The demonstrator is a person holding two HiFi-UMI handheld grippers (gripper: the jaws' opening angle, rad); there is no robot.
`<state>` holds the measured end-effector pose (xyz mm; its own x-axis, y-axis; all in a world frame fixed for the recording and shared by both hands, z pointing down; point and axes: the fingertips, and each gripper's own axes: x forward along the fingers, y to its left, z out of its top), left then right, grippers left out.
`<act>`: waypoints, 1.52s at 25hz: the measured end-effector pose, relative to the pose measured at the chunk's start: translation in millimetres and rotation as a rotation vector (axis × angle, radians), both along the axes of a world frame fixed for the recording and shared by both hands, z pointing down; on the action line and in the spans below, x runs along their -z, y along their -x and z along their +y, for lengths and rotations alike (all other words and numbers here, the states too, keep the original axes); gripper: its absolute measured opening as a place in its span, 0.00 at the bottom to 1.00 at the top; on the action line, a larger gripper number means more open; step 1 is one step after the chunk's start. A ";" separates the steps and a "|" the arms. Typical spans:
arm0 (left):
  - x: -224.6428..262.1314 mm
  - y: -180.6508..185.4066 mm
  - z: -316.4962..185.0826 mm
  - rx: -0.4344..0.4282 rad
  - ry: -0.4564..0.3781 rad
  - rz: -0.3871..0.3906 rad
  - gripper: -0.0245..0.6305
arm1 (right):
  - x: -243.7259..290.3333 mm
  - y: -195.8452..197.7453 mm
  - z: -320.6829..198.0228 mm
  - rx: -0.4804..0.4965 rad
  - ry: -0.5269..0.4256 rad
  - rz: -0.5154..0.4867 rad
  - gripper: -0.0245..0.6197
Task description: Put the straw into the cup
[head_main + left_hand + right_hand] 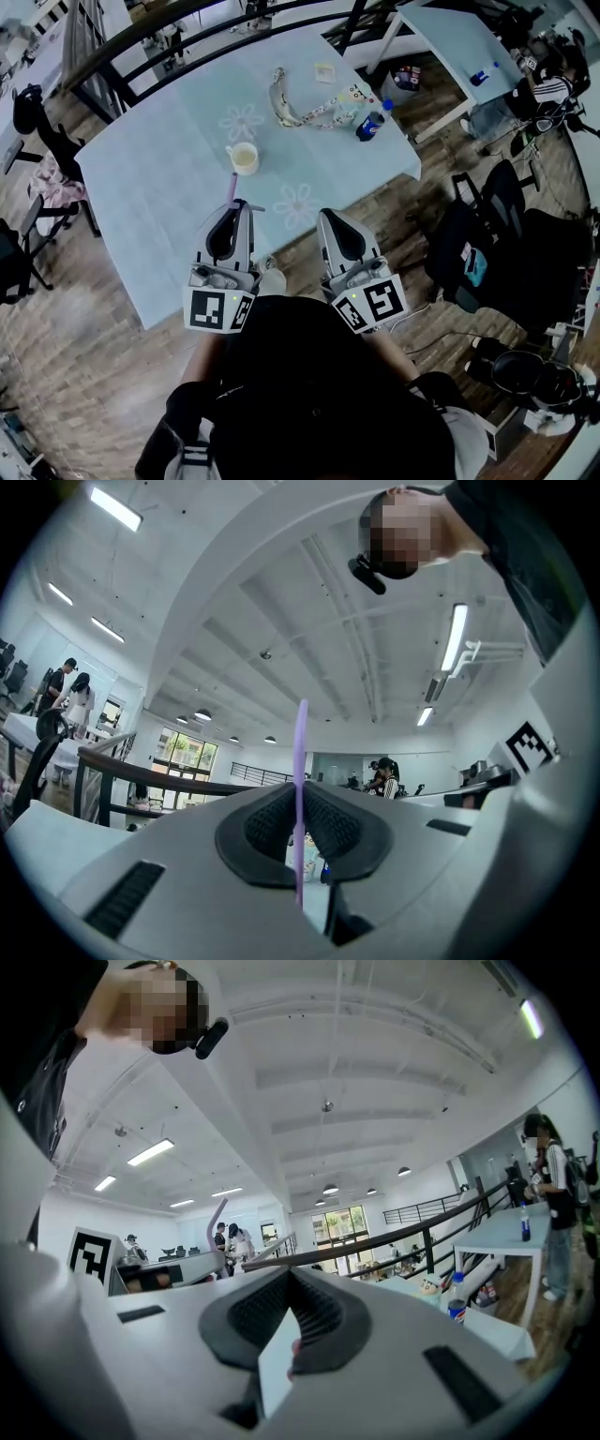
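Head view is showing the left claw (233,208) hanging over the near edge of the pale blue table (141,187). The left gripper view is showing its jaws pressing together on a thin purple straw (302,738) — the straw is running between the ribbed pads (267,822), with its longer end sticking out past the tips and a short end poking out behind them. Just ahead of that claw, a little beyond the straw's tip and apart from it, a pale cup (244,158) is sitting upright on the table with its mouth facing up. Beside the left claw, to its right, the right claw (326,217) is pointing the same way over the table's edge. The right gripper view is showing its jaws meeting at the tips with nothing gripped there — a pale wedge is showing lower between the pads, and I cannot tell what it is. Farther ahead of the right claw and slightly to its right, a bottle with a blue cap (371,125) is standing near a patterned strap (300,112) that is lying on the table.
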<state>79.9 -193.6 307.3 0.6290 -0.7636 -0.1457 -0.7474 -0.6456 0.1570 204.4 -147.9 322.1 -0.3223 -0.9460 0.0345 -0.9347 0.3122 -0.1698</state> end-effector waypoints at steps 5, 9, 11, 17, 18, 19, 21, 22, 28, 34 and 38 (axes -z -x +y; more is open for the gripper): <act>-3.9 -1.2 -37.4 -0.003 0.000 0.006 0.08 | -2.1 1.9 -38.7 0.014 0.007 0.016 0.05; -6.3 1.9 -59.2 0.009 0.001 0.003 0.08 | -4.2 11.8 -62.7 0.048 0.006 0.022 0.05; -8.1 4.7 -66.4 0.016 0.004 0.004 0.08 | -4.0 18.1 -70.9 0.067 0.003 0.027 0.05; -17.2 8.4 -83.6 0.043 0.022 0.006 0.08 | -12.6 24.3 -91.3 0.105 0.024 0.034 0.05; -18.4 10.1 -86.7 0.050 0.025 0.006 0.08 | -13.5 26.3 -94.8 0.112 0.028 0.035 0.05; -19.5 11.4 -90.1 0.056 0.028 0.007 0.08 | -14.3 28.1 -98.5 0.121 0.031 0.035 0.05; -22.4 12.8 -97.4 0.072 0.036 0.005 0.08 | -16.5 30.9 -106.9 0.142 0.040 0.036 0.05; -24.2 12.9 -101.5 0.081 0.040 0.002 0.08 | -18.2 31.7 -111.5 0.155 0.045 0.035 0.05; -34.4 9.1 -130.8 0.140 0.061 -0.015 0.08 | -27.2 25.3 -145.4 0.217 0.070 0.032 0.05; -52.9 6.2 -160.1 0.193 0.108 -0.030 0.08 | -38.9 10.6 -180.7 0.237 0.106 0.037 0.05; -63.3 1.8 -185.6 0.221 0.128 -0.037 0.08 | -49.3 3.8 -204.5 0.262 0.133 0.048 0.05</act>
<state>78.1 -379.2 370.7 0.4475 -0.8941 -0.0189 -0.8750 -0.4421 0.1973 200.6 -352.4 371.4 -0.5499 -0.8169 0.1742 -0.8332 0.5219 -0.1829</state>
